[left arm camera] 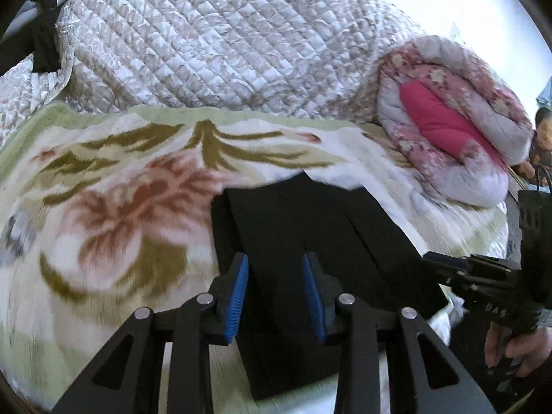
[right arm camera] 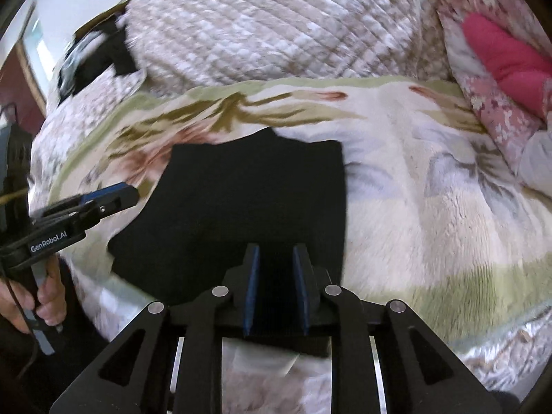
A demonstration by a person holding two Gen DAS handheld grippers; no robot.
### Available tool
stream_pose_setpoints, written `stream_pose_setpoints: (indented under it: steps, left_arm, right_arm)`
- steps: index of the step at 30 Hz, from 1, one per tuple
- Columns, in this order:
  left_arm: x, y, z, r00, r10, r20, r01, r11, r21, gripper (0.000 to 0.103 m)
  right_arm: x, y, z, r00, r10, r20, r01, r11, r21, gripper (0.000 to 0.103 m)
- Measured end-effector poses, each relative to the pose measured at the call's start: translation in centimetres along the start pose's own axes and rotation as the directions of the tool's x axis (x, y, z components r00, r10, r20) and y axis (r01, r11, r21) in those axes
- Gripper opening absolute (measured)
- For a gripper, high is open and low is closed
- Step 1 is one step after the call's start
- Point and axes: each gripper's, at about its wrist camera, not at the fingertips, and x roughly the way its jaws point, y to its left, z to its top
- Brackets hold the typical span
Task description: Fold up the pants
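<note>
Nearest to us, the left gripper (left arm camera: 275, 296) hangs over the pants (left arm camera: 310, 241) with its blue pads spread apart and nothing between them. The right gripper (right arm camera: 276, 289) also has a gap between its pads, with dark ribbed cloth lying in that gap at the near hem; we cannot tell whether the pads press on it.

We judge the pants light, soft and limp: cloth that will sag and drape from any single hold, neither fragile nor notably slippery on the fleece beneath. The best purchase, in our judgement, is at the near edge and corners, one gripper to each side, so the layers lift together.

The pants (right arm camera: 248, 207) are black, plain, already doubled into a compact, roughly rectangular stack with straight folded edges; layered steps show in the left wrist view. They lie flat on the floral blanket (left arm camera: 103, 189).

Farther back sits a quilted cover (left arm camera: 224, 41), and to the right a rolled pink floral quilt (left arm camera: 448, 131).
</note>
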Motion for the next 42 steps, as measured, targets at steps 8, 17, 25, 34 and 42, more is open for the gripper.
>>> stream_pose_setpoints:
  steps: [8,17,25,34,42]
  left_arm:
    - [0.4,-0.4,-3.7,0.998,0.036,-0.054,-0.034,0.999,0.036,0.039]
    - [0.0,-0.2,-2.7,0.993,0.096,-0.065,-0.095,0.995,0.027,0.038]
    - [-1.9,-2.2,-2.0,0.996,0.077,-0.052,-0.075,0.996,0.044,0.038]
    - [-0.4,-3.4,-3.1,0.992,0.075,-0.100,-0.067,0.994,0.083,0.039]
    - [0.4,-2.7,-3.7,0.992,0.082,-0.100,-0.074,0.994,0.078,0.040]
  right_arm:
    - [1.7,0.8,-1.5,0.999,0.043,-0.011,-0.043,0.999,-0.023,0.044]
    - [-1.0,0.8,-0.6,0.999,0.020,0.042,-0.021,1.000,0.015,0.054]
    - [-0.5,0.1,-1.3,1.000,-0.008,0.016,0.007,0.998,0.058,0.035]
    - [0.1,-1.0,-2.1,1.000,-0.001,-0.006,0.001,0.997,0.079,0.030]
    - [0.6,-1.5,-2.2,1.000,0.019,-0.002,-0.019,0.996,0.086,0.030]
